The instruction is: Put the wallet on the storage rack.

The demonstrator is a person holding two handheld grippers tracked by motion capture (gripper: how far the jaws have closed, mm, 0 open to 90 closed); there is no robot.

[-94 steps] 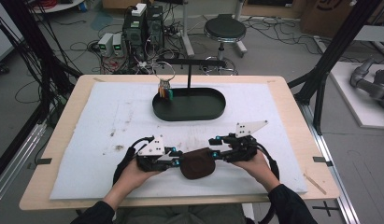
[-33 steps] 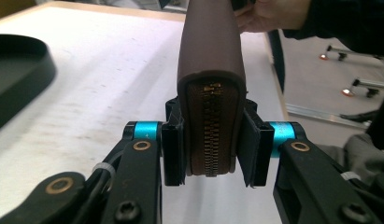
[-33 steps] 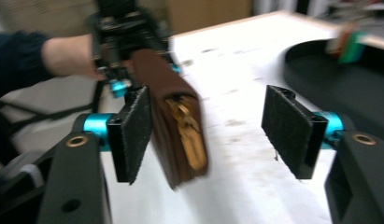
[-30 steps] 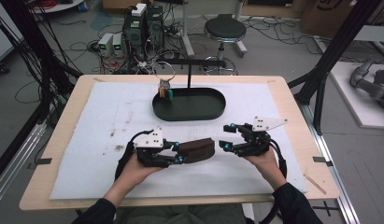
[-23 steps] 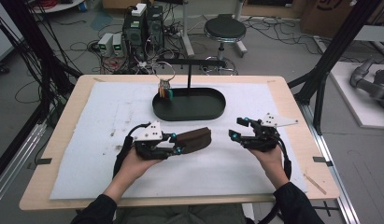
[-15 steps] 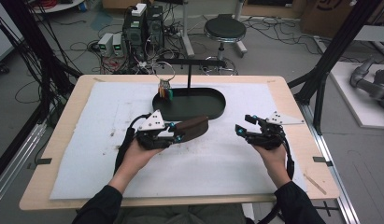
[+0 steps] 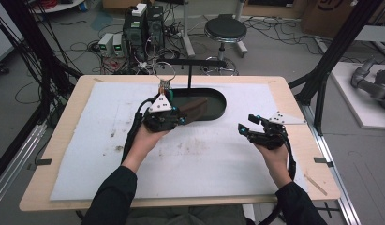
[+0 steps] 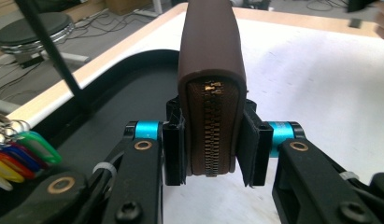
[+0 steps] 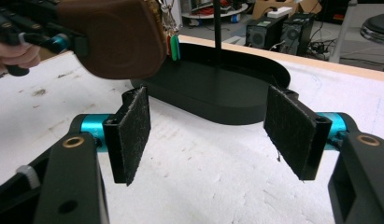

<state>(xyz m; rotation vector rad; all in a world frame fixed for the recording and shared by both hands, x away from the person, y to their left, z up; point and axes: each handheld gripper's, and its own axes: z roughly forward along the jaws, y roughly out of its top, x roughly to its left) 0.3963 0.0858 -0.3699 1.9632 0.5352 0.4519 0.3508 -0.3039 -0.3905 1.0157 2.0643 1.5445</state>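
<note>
We hold the wallet [image 8: 211,88] tight in the left gripper [image 8: 211,142], over the tray [image 7: 218,101] (maybe to drop it in). Our right gripper [image 9: 213,128] waits wide apart.

Left tool [image 7: 183,120] clamped; right tool [image 7: 248,124] spread.

No legible text, label, brand, number or sign was recorded in any view. A cardboard box [image 7: 328,11] at the top right of the high view carried dark printed marks, cut off by the frame edge and too blurred to read. The brown zip wallet [image 8: 210,88] showed no stamp or logo on its visible faces. The coloured key tags [image 8: 12,156] were blank as far as could be made out. The floor equipment [image 7: 143,23] bore no readable markings.
</note>
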